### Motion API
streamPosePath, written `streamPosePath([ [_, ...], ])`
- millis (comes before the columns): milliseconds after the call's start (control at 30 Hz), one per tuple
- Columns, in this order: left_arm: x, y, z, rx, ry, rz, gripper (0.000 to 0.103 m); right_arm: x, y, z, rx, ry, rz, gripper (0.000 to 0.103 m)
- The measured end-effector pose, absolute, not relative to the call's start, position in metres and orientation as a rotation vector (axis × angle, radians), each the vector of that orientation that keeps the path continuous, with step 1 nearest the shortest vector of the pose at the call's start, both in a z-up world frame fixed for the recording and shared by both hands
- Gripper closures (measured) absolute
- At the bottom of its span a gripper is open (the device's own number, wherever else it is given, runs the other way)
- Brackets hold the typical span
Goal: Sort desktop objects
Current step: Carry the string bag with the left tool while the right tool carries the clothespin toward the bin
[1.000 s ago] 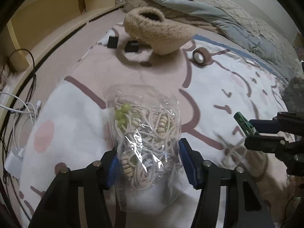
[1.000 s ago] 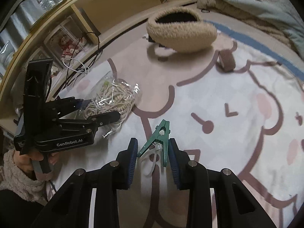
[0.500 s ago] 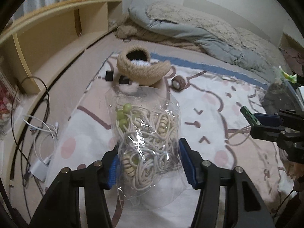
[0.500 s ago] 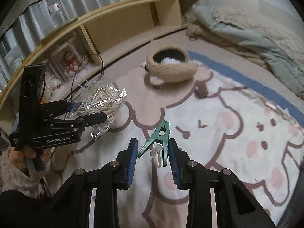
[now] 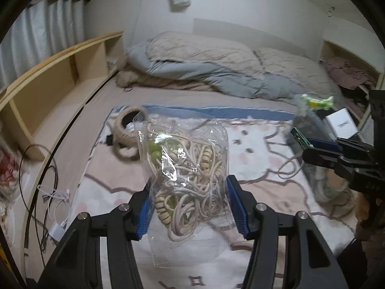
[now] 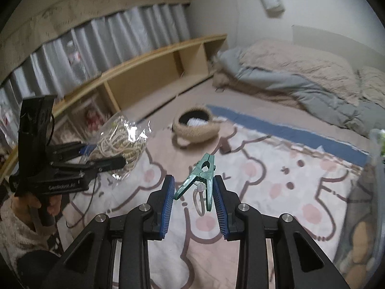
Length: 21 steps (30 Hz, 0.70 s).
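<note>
Left gripper (image 5: 190,207) clamps a clear bag of cord and beads (image 5: 185,171), lower centre of frame; bag hangs clear of the blanket (image 5: 259,149). Right gripper (image 6: 192,202) pinches a green clothespin (image 6: 201,175) at lower centre.

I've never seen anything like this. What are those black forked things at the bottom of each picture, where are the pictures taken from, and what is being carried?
No robot here: a person holds a hand tool with two jaws in each hand. Each tool carries a wide-angle camera looking along its jaws, so each picture is one tool's own view.

In the left tool's view, the left gripper squeezes a clear bag of cords. In the right tool's view, the right gripper pinches a green clothespin, and the person's hand shows at the left holding the other tool.

Below lies a cartoon-print blanket with a fuzzy basket on it. Bedding is bunched behind.
</note>
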<state>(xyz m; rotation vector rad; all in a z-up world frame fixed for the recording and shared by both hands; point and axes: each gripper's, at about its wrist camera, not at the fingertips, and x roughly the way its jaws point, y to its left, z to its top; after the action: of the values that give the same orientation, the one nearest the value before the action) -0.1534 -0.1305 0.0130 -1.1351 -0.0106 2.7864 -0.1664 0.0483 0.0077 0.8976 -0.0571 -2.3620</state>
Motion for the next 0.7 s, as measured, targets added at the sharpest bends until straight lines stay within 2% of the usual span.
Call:
streamPosePath([
  [500,-0.153,-0.015,0.083,-0.928,0.036,2.671,0.047,-0.133,0.143,0.066,0.746,-0.149,-2.573,0.070],
  [700,-0.165,0.032,0.109,-0.845,0.062,2.611,0.047,-0.127,0.185,0.086,0.705,-0.272,-2.649,0.070],
])
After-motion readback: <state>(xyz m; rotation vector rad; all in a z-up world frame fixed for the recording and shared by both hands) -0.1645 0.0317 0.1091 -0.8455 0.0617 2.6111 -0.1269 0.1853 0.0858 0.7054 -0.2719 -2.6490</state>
